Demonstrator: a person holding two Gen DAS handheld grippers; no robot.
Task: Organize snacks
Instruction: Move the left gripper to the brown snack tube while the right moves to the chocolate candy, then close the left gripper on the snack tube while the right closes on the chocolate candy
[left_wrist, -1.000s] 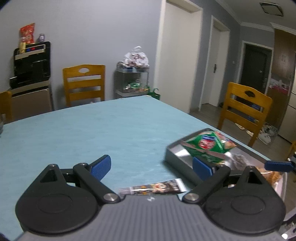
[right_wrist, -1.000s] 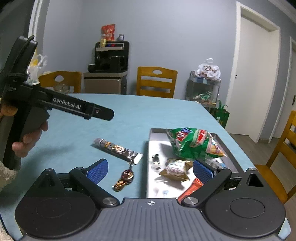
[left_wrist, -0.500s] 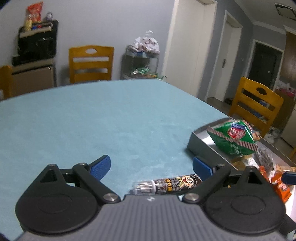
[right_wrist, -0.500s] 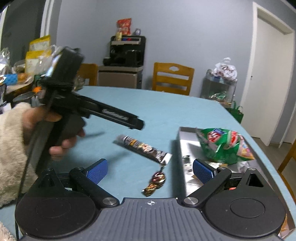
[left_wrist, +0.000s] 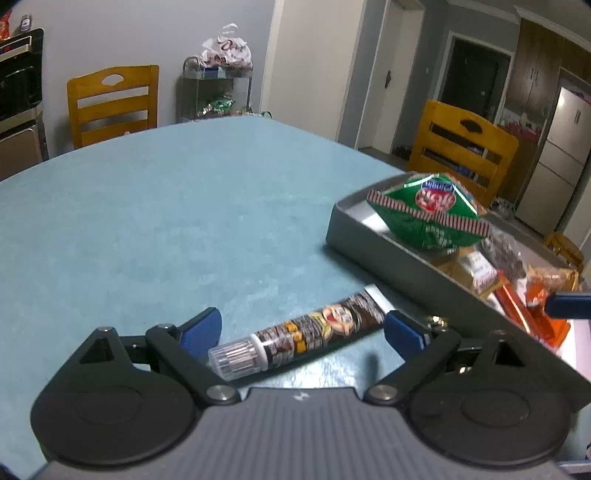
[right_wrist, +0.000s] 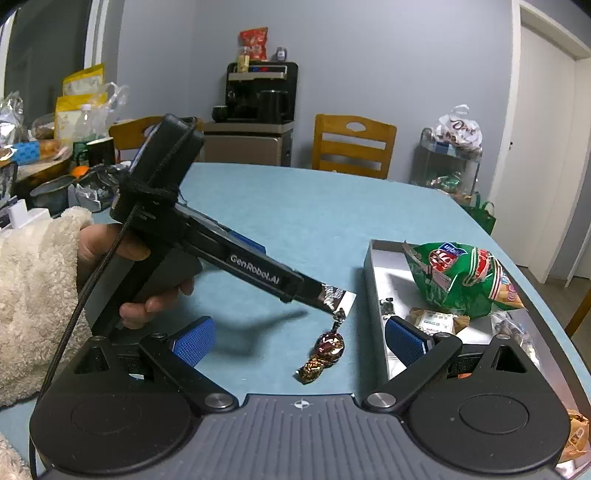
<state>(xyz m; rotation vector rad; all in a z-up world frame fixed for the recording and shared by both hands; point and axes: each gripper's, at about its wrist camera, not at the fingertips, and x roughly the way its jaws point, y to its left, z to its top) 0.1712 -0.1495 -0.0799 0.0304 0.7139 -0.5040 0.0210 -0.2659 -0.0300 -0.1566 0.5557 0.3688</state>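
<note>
Landmark: grey metal tray (left_wrist: 373, 245) on the teal table (left_wrist: 184, 206); every place below is given relative to it.
Already in the tray: green snack bag (left_wrist: 428, 210) at the far end, a small tan wrapped snack (right_wrist: 436, 320) under the bag's near edge, a dark packet (left_wrist: 504, 251) and an orange wrapper (left_wrist: 532, 314) toward the near end. By this showing, most of the sorting looks done.
Still outside the tray: a printed candy tube with a clear cap (left_wrist: 295, 338), lying on the table just beside the tray's left wall; and a foil-wrapped candy (right_wrist: 325, 352), also left of the tray, near the tube's flat sealed end.
Left gripper (left_wrist: 303, 328): jaws spread wide, one blue pad on each side of the tube, low over it; no pad is seen touching it yet.
Right gripper (right_wrist: 297, 338): jaws wide and empty, hovering over the tray's near left corner, with the foil candy between its pads in its own view.
Person: a hand (right_wrist: 122, 273) in a fluffy cream sleeve (right_wrist: 33, 295) holds the left gripper's handle.
Step in hand: likely closing on the tube to carry it into the tray.
Left to do: tube, then foil candy, so two items by my count.
</note>
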